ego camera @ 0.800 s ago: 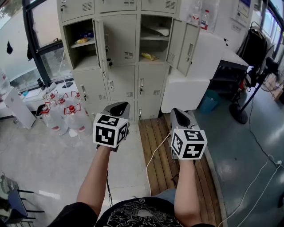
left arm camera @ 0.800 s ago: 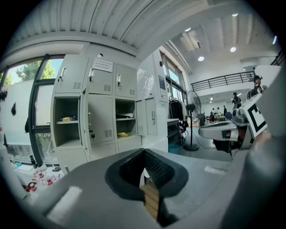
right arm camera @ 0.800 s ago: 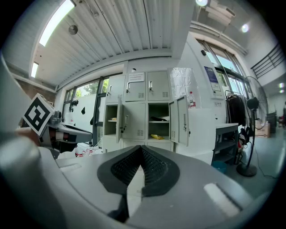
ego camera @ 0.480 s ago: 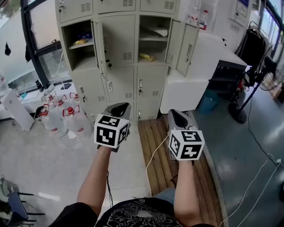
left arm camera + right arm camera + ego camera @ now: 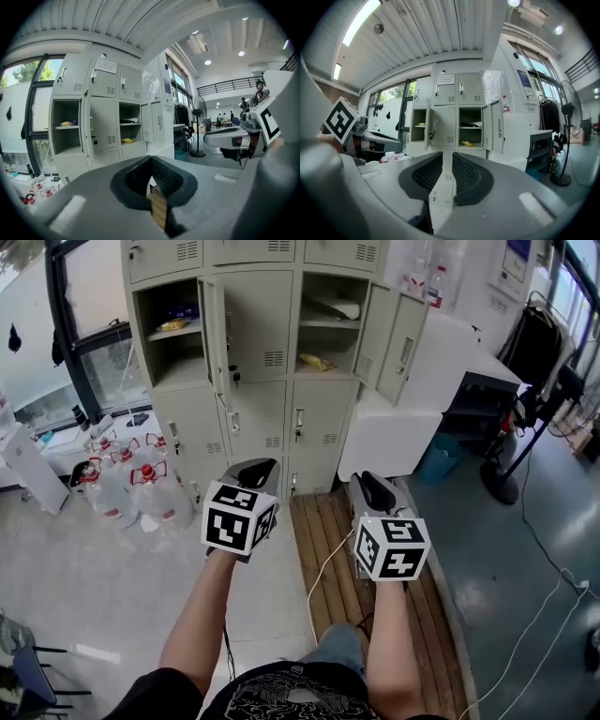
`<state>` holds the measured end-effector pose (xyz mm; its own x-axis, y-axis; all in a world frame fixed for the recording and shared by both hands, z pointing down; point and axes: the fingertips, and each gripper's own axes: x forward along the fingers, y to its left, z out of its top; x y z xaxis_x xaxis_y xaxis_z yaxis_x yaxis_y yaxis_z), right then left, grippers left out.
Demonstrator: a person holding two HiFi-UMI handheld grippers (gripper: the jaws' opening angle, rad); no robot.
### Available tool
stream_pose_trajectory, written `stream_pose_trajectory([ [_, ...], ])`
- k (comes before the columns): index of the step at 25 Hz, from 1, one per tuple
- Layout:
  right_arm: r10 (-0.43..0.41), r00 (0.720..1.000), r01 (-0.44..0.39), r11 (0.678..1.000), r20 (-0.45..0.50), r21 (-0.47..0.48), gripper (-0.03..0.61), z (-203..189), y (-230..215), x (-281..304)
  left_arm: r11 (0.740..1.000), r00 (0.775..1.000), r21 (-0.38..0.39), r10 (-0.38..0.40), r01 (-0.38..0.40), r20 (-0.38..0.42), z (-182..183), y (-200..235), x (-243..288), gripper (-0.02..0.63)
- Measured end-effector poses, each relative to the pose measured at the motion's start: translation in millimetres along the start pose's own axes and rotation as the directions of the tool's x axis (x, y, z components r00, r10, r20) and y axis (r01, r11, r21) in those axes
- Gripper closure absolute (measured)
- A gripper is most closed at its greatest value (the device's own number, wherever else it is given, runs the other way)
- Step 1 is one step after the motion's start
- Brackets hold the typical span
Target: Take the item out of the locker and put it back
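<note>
Grey lockers (image 5: 258,343) stand ahead with two doors swung open. The right open compartment holds a yellow item (image 5: 317,362) on its lower shelf and a white thing (image 5: 342,307) above. The left open one holds a yellow-blue packet (image 5: 176,322). Both grippers hover well short of the lockers, over the floor. My left gripper (image 5: 255,472) is shut with its pad tips touching (image 5: 151,159) and holds nothing. On my right gripper (image 5: 372,486) a narrow gap shows between the pads (image 5: 447,157), with nothing in it. The yellow item (image 5: 468,144) lies straight ahead of it.
Several water jugs (image 5: 131,479) stand on the floor at the left. A wooden platform (image 5: 333,559) runs below the right gripper. A white cabinet (image 5: 412,418), a blue bin (image 5: 439,454) and a fan stand (image 5: 506,474) are to the right. Cables (image 5: 553,615) trail over the floor.
The right gripper has drifted slightly left and toward me. The left gripper has barely shifted. Nothing was taken or let go.
</note>
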<state>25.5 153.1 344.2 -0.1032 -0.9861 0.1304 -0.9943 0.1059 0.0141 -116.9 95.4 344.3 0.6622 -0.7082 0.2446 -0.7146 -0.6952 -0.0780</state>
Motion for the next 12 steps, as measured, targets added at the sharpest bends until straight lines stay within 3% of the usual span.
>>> stream_pose_trajectory([
  [12, 0.015, 1.000, -0.015, 1.000, 0.009, -0.008, 0.363, 5.8, 9.5, 14.3, 1.000, 1.000, -0.019, 0.021, -0.021, 0.004, -3.0, 14.8, -2.1, 0.614],
])
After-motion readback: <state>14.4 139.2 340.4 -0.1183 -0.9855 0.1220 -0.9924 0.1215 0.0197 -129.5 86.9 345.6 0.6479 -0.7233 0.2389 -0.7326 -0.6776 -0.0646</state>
